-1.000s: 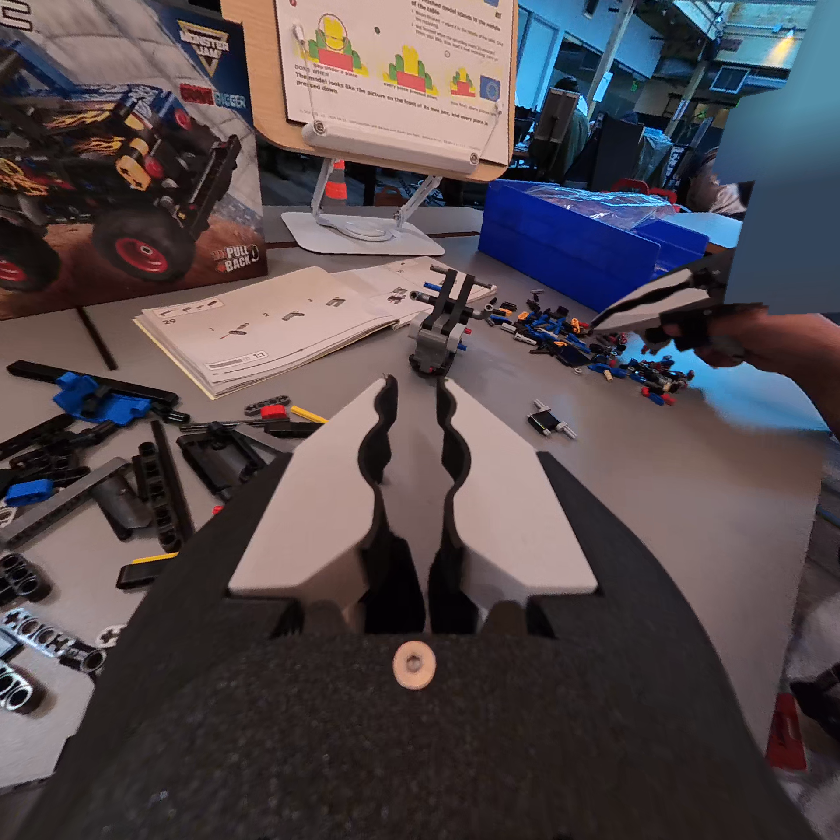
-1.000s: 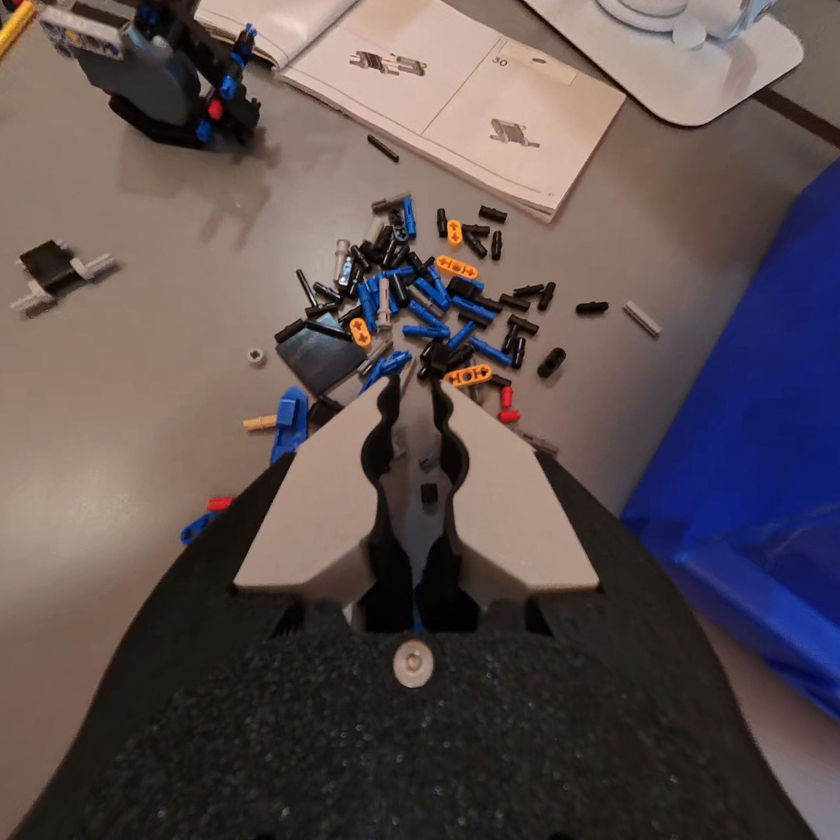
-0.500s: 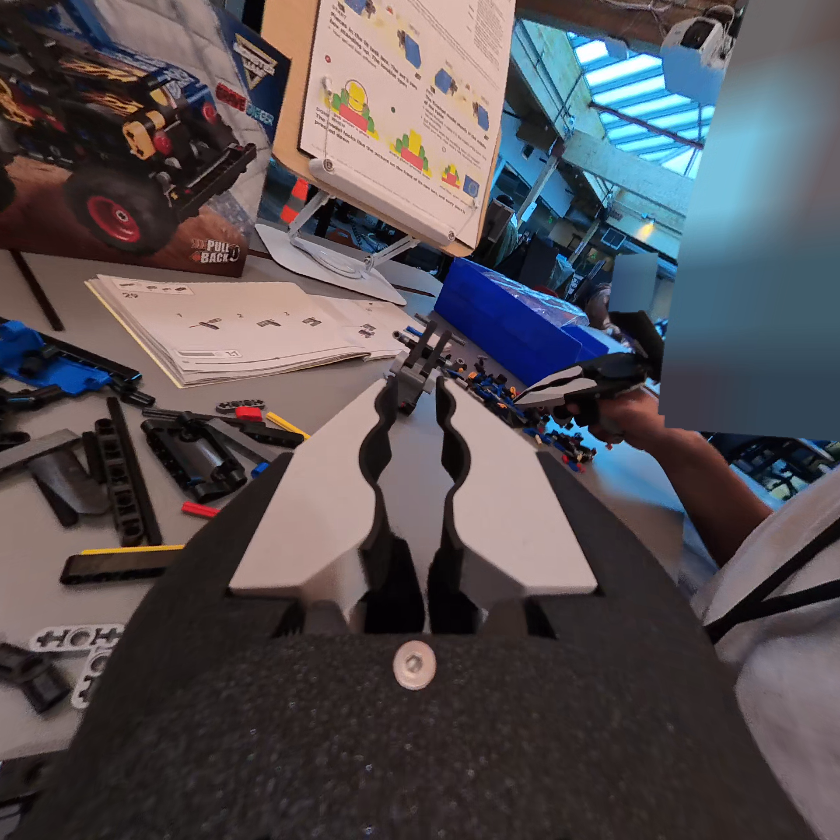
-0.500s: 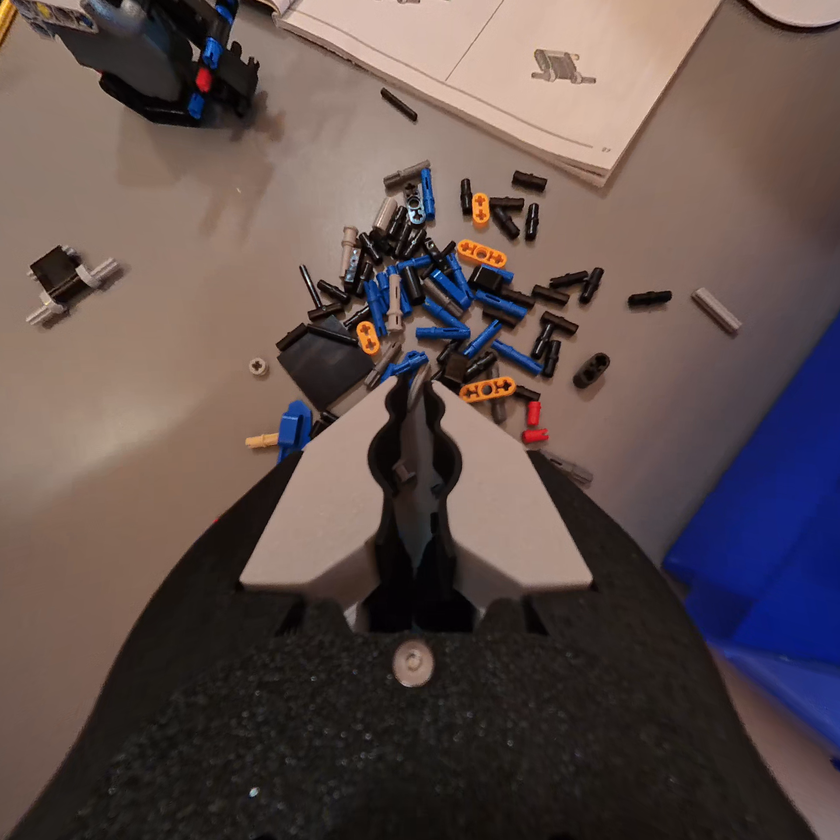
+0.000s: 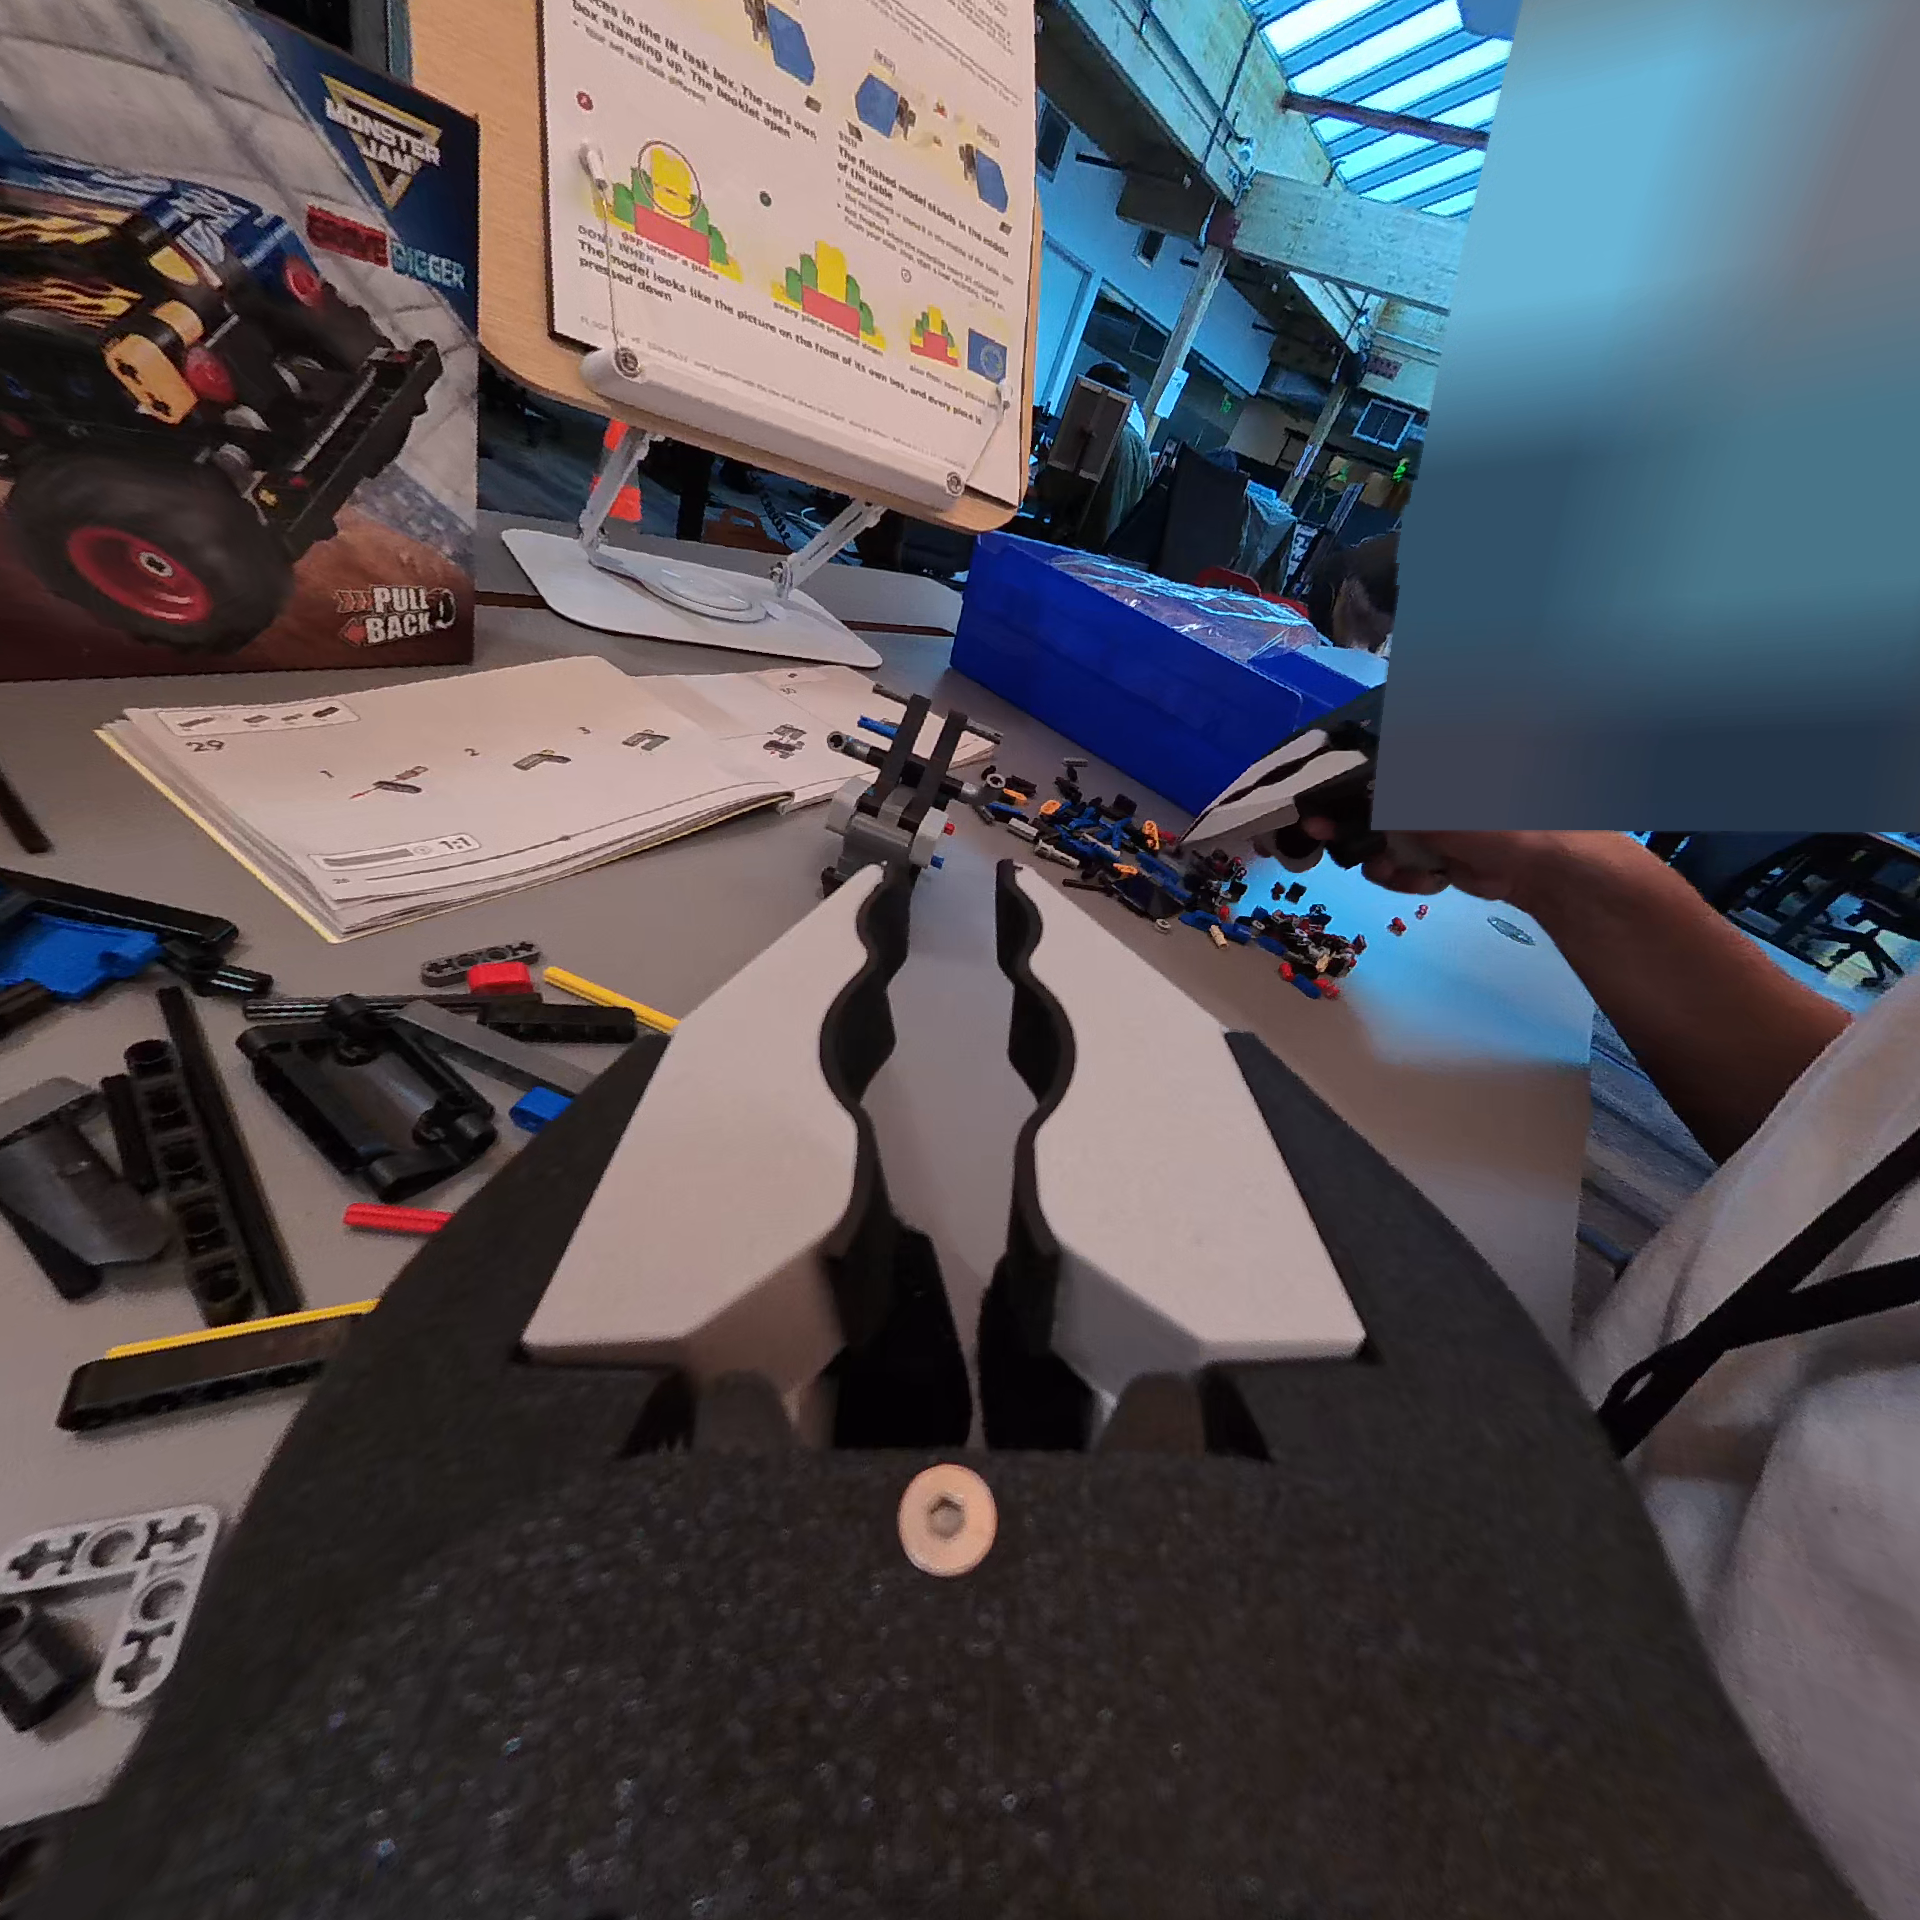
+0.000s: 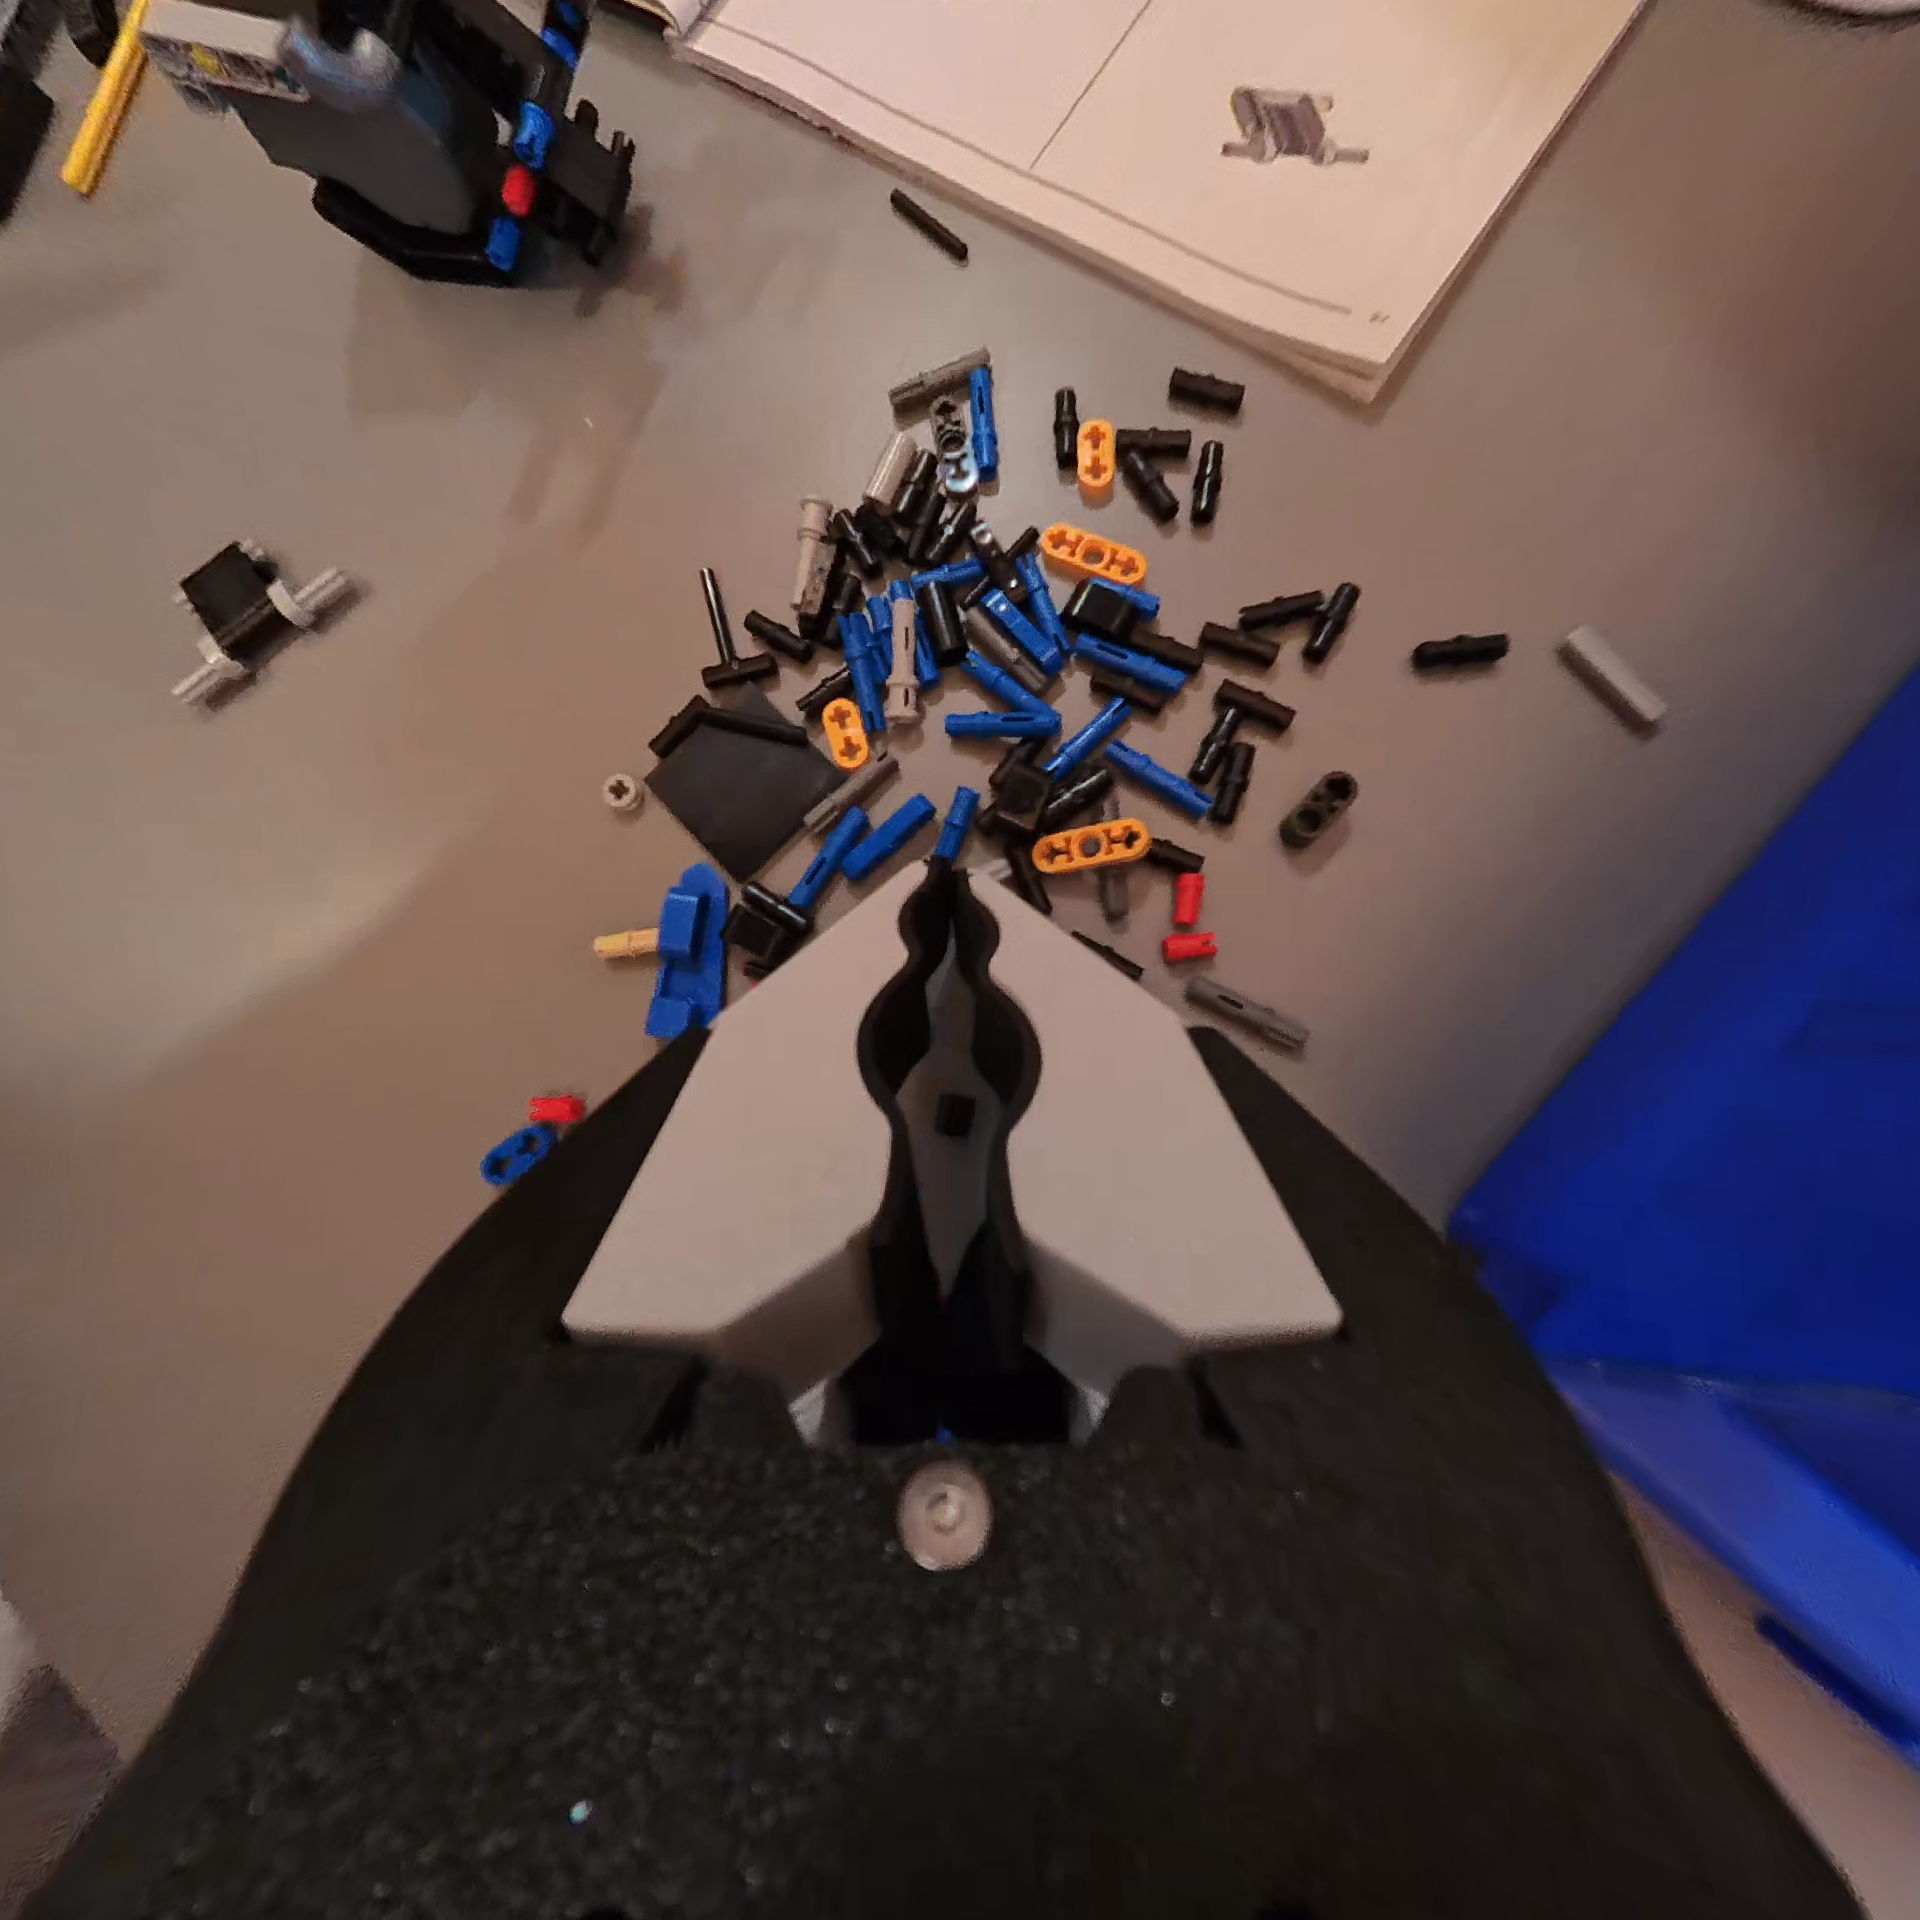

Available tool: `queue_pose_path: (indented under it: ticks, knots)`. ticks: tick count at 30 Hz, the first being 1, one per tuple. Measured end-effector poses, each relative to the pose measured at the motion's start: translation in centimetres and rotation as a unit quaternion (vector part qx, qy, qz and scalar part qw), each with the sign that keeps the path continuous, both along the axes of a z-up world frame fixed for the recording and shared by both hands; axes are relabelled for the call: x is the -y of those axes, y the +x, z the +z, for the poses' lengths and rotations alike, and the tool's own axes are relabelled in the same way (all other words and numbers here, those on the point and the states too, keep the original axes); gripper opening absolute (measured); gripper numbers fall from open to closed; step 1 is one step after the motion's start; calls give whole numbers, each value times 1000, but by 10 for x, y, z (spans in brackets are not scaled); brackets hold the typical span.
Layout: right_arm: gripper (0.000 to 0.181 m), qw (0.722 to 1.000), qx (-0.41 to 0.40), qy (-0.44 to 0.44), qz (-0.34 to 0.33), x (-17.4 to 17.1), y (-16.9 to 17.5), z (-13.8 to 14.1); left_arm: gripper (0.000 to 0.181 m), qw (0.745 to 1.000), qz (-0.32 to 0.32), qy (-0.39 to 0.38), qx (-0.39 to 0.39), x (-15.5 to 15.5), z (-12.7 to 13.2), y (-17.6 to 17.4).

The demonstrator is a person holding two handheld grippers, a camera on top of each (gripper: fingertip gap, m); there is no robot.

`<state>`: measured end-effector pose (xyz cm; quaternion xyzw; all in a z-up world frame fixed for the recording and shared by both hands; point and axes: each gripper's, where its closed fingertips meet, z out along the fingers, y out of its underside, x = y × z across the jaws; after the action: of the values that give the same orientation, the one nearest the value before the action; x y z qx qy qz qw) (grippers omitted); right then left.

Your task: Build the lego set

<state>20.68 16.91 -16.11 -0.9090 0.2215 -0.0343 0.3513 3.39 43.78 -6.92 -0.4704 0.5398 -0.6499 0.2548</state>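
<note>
My left gripper (image 5: 940, 883) is open and empty above the table, pointing at the small grey and black partly built model (image 5: 883, 810). The model also shows at the top left of the right wrist view (image 6: 416, 135). My right gripper (image 6: 940, 868) is at the near edge of a pile of small blue, black and orange pins (image 6: 1018, 665), its tips closed together. A blue pin (image 6: 956, 821) lies just beyond the tips with its near end at them; I cannot tell whether it is pinched. In the left wrist view the right gripper (image 5: 1195, 831) touches the pile (image 5: 1132, 842).
An open instruction booklet (image 5: 468, 779) lies behind the model. A blue bin (image 5: 1122, 665) stands to the right and the set's box (image 5: 208, 364) at the back left. Black beams and panels (image 5: 208, 1164) lie at the left. A small black and grey piece (image 6: 249, 613) lies alone. The gap from one gripper's tips to the other's is roughly 35 cm.
My right gripper's jaws closed from open at the near edge of the pin pile. My left gripper stayed open; its view swung up and came back toward the model.
</note>
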Motion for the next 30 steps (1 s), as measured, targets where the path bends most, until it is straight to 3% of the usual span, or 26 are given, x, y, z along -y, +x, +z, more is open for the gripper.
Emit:
queue_pose_path:
  ticks: [6,12,19,30]
  knots:
    - [0,999,40,12,9,-4,2,18,14,1000,0,17,2,3,-1,0]
    - [15,998,-47,-37,-23,8,-5,-6,13,1000,-3,12,5,4,0,-2]
    - [13,997,-20,-65,-42,7,1,-14,13,1000,-8,11,4,6,0,-3]
    - [3,988,82,-129,22,5,1,-15,13,1000,-13,8,5,7,0,-5]
